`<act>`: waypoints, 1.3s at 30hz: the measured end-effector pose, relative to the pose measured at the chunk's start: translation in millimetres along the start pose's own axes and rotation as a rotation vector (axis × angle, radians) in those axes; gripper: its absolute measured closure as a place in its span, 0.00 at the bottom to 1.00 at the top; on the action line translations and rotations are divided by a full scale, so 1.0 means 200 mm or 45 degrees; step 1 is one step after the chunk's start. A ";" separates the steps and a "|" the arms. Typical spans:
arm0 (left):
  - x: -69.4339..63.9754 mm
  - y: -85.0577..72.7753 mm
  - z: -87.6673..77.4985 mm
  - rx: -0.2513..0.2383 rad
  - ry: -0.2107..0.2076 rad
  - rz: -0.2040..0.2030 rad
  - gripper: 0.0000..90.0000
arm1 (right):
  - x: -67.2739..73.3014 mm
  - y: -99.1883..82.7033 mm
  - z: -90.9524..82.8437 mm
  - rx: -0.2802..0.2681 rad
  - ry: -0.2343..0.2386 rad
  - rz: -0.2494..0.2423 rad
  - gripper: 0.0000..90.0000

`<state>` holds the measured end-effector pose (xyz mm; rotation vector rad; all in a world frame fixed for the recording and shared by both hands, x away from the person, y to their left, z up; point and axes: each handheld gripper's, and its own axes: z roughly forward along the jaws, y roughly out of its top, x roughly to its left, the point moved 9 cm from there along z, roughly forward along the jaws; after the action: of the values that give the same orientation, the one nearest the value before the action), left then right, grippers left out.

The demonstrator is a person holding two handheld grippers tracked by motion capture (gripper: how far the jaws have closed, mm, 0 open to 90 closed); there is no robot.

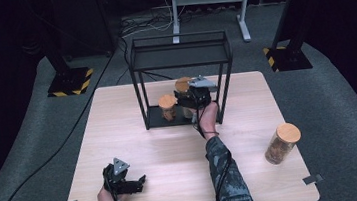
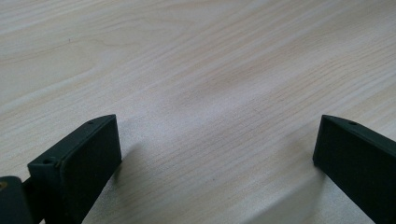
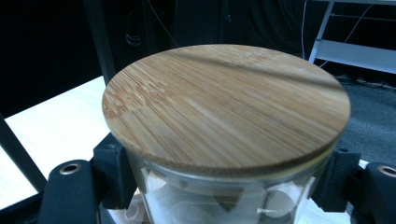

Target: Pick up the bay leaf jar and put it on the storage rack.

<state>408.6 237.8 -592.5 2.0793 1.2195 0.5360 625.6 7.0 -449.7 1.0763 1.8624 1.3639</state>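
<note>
On the wooden counter stands a black wire shelf; on its lower tier the right gripper pinches a bamboo-lidded glass jar just under the lid, fingers pressed against slick, breakable, probably weighty glass. The left gripper rests spread. No labels are visible.

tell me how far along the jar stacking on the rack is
One small jar already stands on the rack's bottom shelf. In hand: the right tongs are shut on a second jar, held at that same shelf beside the first; whether it rests on the shelf yet I cannot tell. Left to do: a third jar waits near the table's right edge. The left tongs are open over bare table.
</note>
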 end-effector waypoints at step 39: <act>0.00 0.00 0.00 -0.004 0.000 0.017 0.01 | -0.02 -0.04 0.18 0.035 -0.045 0.049 0.27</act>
<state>407.9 237.2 -592.1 2.0861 1.2046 0.5439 655.6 20.0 -469.3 1.1483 1.8492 1.3355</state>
